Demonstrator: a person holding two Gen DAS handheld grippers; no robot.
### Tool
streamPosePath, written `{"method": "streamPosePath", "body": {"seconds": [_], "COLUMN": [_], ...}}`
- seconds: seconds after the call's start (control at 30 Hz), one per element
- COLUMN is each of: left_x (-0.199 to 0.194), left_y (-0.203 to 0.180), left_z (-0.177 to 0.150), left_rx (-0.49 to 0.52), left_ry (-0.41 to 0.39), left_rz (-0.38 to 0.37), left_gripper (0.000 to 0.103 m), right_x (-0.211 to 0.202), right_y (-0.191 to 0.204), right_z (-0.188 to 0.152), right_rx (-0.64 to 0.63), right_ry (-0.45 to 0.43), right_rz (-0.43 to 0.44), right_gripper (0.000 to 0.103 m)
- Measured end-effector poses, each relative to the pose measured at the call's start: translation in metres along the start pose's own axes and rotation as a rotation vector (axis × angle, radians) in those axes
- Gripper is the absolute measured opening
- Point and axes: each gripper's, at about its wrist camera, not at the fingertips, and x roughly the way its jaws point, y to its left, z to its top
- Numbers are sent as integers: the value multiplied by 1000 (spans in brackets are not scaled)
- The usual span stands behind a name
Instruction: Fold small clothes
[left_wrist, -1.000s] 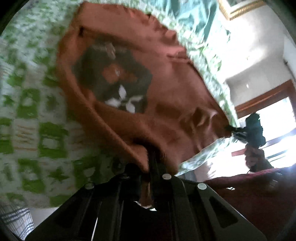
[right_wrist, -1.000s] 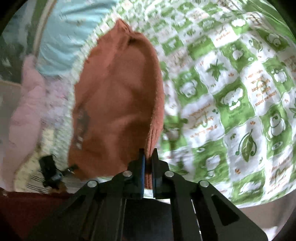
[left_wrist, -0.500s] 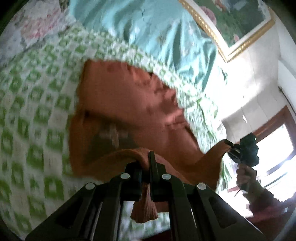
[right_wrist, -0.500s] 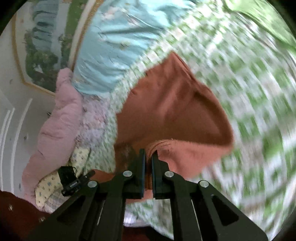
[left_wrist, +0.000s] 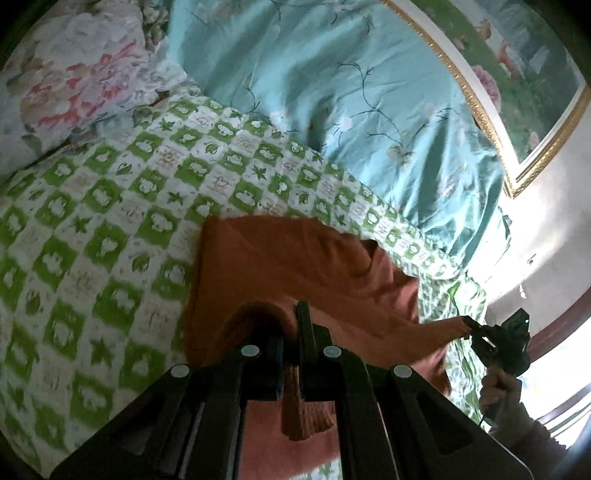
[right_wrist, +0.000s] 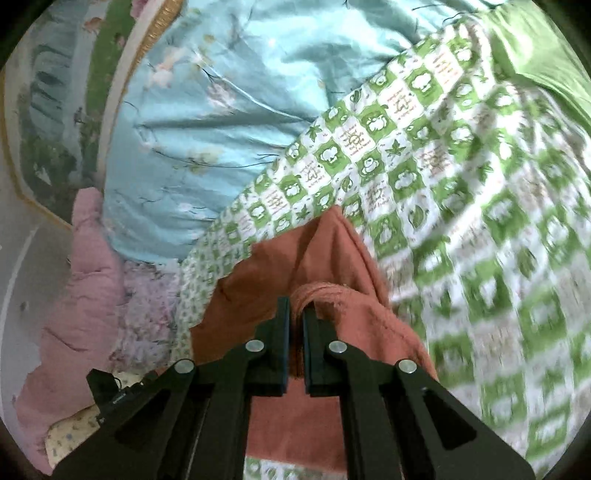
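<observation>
Rust-orange knit garment (left_wrist: 295, 266), soft and fuzzy with a ribbed hem, sits lower centre in both views, partly lifted off the green-and-white checked bedsheet (left_wrist: 110, 229) printed with leaves and small figures.

Left hand-held gripper (left_wrist: 290, 332): black fingers clamped tight on a bunched fold of the garment's edge; a tab of ribbed cloth hangs below the jaws. Right hand-held gripper (right_wrist: 294, 325): fingers pressed together on a rolled hem, cloth looping over the tips.

In the left wrist view, the right hand-held gripper also shows at lower right, pinching a stretched corner, with the person's hand (left_wrist: 498, 391) below it.

Surroundings: glossy teal satin quilt (left_wrist: 351, 92) with vine embroidery, crumpled, across the upper frame; floral-print pillow (left_wrist: 66, 74) at upper left; gold-framed landscape painting (left_wrist: 517, 74) at upper right. Right wrist view: pink quilted blanket (right_wrist: 66, 295) at left, plain green cloth (right_wrist: 546, 48) at upper right.

The garment's raised folds hide the sheet beneath it.
</observation>
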Motion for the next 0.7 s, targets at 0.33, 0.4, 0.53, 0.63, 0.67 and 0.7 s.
{"method": "streamPosePath", "body": {"seconds": [0.33, 0.4, 0.53, 0.63, 0.67, 0.7], "left_x": [36, 53, 83, 86, 81, 75], "left_y": [16, 24, 51, 63, 63, 59], "left_z": [21, 23, 21, 18, 16, 14], "left_rx": [-55, -76, -146, -195, -202, -185], "left_ry": [19, 30, 79, 108, 104, 102], "left_rz": [15, 42, 117, 146, 151, 175], "left_gripper": [3, 3, 4, 9, 10, 11], "right_x": [28, 45, 73, 81, 78, 73], "right_y": [-29, -37, -50, -59, -59, -57], "right_z": [35, 37, 39, 42, 43, 43], "right_rx": [78, 96, 125, 172, 179, 173], "right_ry": [-4, 21, 68, 100, 101, 95], "right_rz": [-3, -27, -61, -80, -73, -73], "right_gripper": [6, 6, 10, 11, 11, 12]}}
